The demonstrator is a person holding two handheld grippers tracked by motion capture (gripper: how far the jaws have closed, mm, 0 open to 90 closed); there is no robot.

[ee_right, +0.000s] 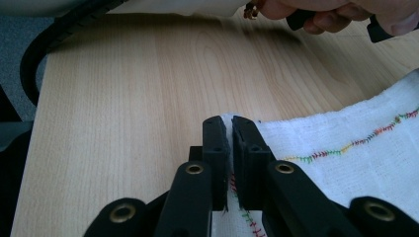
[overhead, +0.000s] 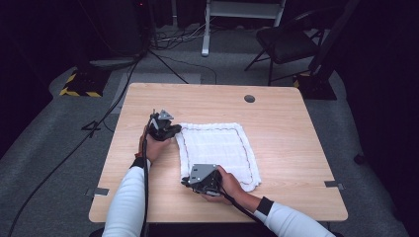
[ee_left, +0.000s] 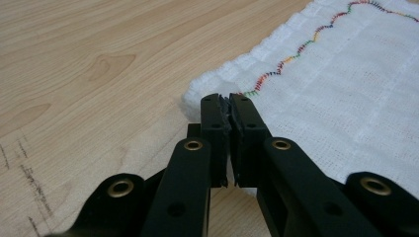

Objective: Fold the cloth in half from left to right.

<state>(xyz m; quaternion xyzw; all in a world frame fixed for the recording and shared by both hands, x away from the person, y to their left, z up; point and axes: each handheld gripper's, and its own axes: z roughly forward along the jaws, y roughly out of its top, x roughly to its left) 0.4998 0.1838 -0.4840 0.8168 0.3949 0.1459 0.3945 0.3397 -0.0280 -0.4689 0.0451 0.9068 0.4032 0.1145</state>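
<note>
White cloth point(overhead: 217, 150) lies spread flat on the light wooden desk point(overhead: 276, 118), roughly centre, a bit toward the person's side; multicolour wavy stitching point(ee_left: 296, 52) runs just inside its edge. Left gripper point(overhead: 170, 132) sits at the cloth's far-left corner in the high view, held in the left hand point(overhead: 152, 145). In the left gripper view its jaws are closed, pads together with a sliver of white fabric pinched at the tips, right on that corner point(ee_left: 207, 94), so it reads as gripping the cloth there; the corner looks slightly bunched where it meets the jaws. Right gripper point(overhead: 190, 183) is at the near-left corner of the cloth, held in the right hand point(overhead: 228, 181), grey plate point(overhead: 202, 173) on top. In the right gripper view its jaws are also closed, clamped on the cloth edge point(ee_right: 228, 121), with fabric and stitching showing in the narrow slit between the pads. So both grippers hold the same left edge, one at each end. The rest of the cloth rests on the desk. Same view also shows the left hand point(ee_right: 341, 12) farther off at the top and a black cable point(ee_right: 49, 39) curving past the desk edge. Round grommet hole point(overhead: 249, 98) near the desk's far edge, well apart from the cloth. Black chair point(overhead: 289, 42) on the grey floor beyond the desk.
</note>
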